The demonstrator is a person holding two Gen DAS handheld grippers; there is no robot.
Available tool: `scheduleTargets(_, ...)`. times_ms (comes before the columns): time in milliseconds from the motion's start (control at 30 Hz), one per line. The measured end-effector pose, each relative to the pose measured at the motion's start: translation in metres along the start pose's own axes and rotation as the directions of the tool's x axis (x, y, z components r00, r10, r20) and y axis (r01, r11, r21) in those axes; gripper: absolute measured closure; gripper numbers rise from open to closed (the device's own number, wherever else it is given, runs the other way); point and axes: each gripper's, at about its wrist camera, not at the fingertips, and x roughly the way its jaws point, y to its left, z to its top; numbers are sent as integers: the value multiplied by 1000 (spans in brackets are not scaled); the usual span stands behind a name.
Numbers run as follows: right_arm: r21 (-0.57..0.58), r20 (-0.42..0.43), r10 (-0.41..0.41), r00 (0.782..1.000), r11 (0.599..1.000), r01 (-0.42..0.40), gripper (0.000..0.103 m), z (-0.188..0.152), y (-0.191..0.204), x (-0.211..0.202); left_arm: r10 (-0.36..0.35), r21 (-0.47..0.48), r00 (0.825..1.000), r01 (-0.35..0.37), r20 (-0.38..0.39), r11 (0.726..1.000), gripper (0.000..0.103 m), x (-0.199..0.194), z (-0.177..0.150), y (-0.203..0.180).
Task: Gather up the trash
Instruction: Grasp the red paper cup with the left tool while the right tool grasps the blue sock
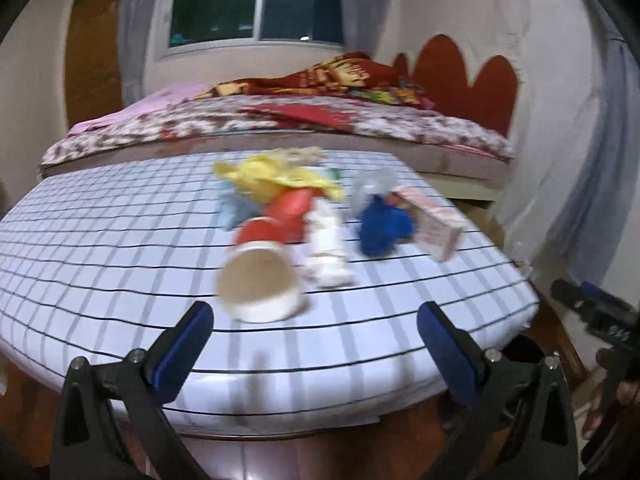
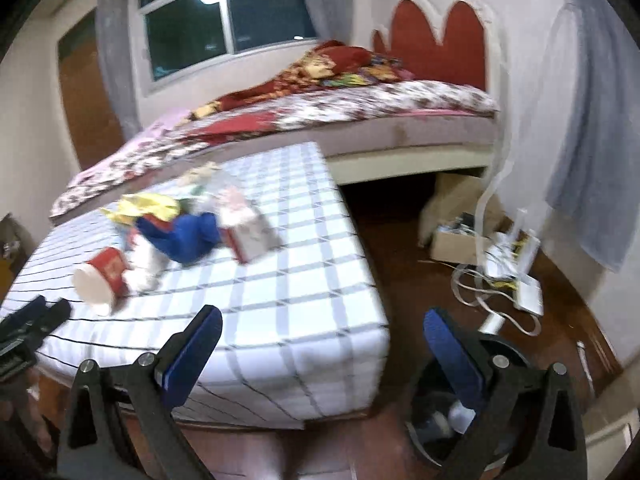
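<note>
With nothing yet gripped, the fingers of both the left gripper (image 1: 314,320) and right gripper (image 2: 322,326) are held apart, and the red paper cup (image 1: 264,272), lying nearest the tabletop's (image 1: 100,248) near edge, must be straddled next

We see the checked tablecloth (image 1: 120,248) as smooth, slightly glossy sheet, plastic-like. Red cup (image 1: 264,264) looks like paper, matt brown inside. Blue wad (image 1: 384,224) and yellow wrapper (image 1: 272,180): crinkled thin film. Pink box (image 1: 436,224) reads as card. Gripper fingers (image 1: 192,344): matt black plastic, blue pads, metal screws. Floor (image 2: 404,272): polished wood.
</note>
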Motion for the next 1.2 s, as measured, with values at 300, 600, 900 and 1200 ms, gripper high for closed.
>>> scheduleTargets(300, -151, -50, 92, 994, 984, -99, 22, 11, 78, 44, 47, -7, 998, -47, -31, 999, 10, 35, 8, 26)
scheduleTargets(600, -187, -122, 144, 982, 968, -165, 30, 24, 116, 97, 37, -15, 997, -38, -64, 999, 20, 63, 15, 26)
scheduleTargets(900, -212, -177, 165, 970, 956, -201, 30, 40, 141, 143, 17, -46, 995, -21, -103, 999, 28, 87, 15, 41)
scheduleTargets(1200, -162, -211, 192, 958, 960, -228, 64, 45, 143, 164, -29, -49, 994, 24, -102, 998, 49, 92, 19, 48)
